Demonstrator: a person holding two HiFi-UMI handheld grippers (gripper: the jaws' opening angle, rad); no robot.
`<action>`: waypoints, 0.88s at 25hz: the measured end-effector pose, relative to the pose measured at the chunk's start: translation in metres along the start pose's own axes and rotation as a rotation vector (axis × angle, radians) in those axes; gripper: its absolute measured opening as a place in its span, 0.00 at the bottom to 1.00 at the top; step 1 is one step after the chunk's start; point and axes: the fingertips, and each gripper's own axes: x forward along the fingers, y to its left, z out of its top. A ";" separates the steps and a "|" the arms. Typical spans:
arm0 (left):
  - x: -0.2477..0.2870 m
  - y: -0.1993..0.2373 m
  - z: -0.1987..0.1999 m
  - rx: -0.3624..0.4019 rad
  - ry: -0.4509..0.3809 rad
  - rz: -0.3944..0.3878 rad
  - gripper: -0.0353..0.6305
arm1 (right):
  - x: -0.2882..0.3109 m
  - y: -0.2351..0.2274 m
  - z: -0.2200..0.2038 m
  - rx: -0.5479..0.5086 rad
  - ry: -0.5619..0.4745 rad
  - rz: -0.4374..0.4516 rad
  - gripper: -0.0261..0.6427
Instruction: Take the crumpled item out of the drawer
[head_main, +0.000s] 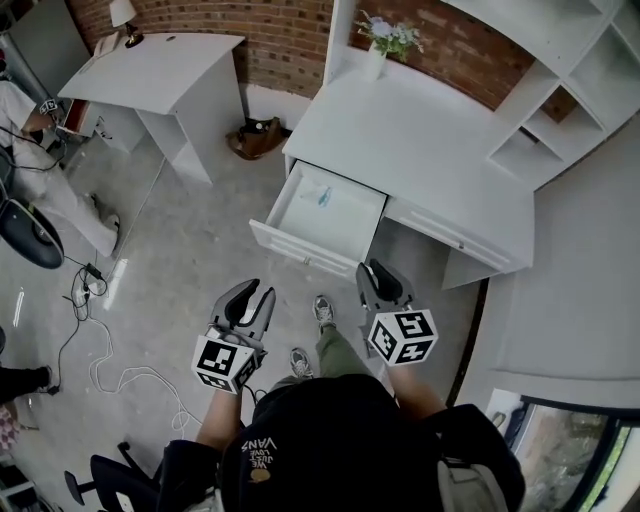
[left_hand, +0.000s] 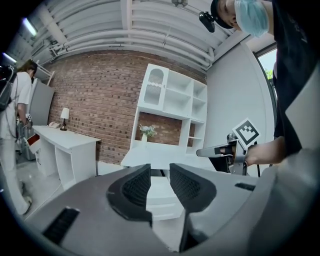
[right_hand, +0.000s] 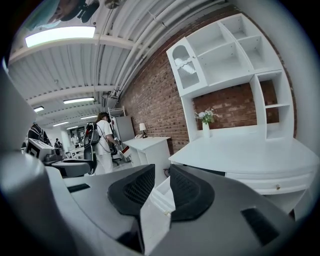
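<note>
Head view: steeply down from above person (head_main: 330, 440), over tabletop (head_main: 420, 140) and open drawer (head_main: 350, 225). Both gripper views: low, level, facing same tabletop, shelf unit (left_hand: 172, 100), brick wall (left_hand: 95, 105).

The room is bright. A long ceiling light (right_hand: 60, 34) glows white. Both gripper views bend round, with dark corners.

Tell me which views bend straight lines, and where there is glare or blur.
Head view: desk edges bow mildly; light is even; the crumpled item in the drawer is small and soft. Left gripper view: strong fisheye, dark corners, window very bright. Right gripper view: shelf unit curves; ceiling light glares.
</note>
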 end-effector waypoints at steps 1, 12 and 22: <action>0.005 0.004 0.001 -0.001 0.000 0.007 0.20 | 0.007 -0.003 0.002 -0.001 0.003 0.004 0.15; 0.093 0.051 0.026 0.000 0.006 0.072 0.20 | 0.105 -0.061 0.020 -0.024 0.075 0.063 0.15; 0.176 0.077 0.028 -0.026 0.013 0.120 0.20 | 0.178 -0.115 0.011 -0.053 0.180 0.124 0.16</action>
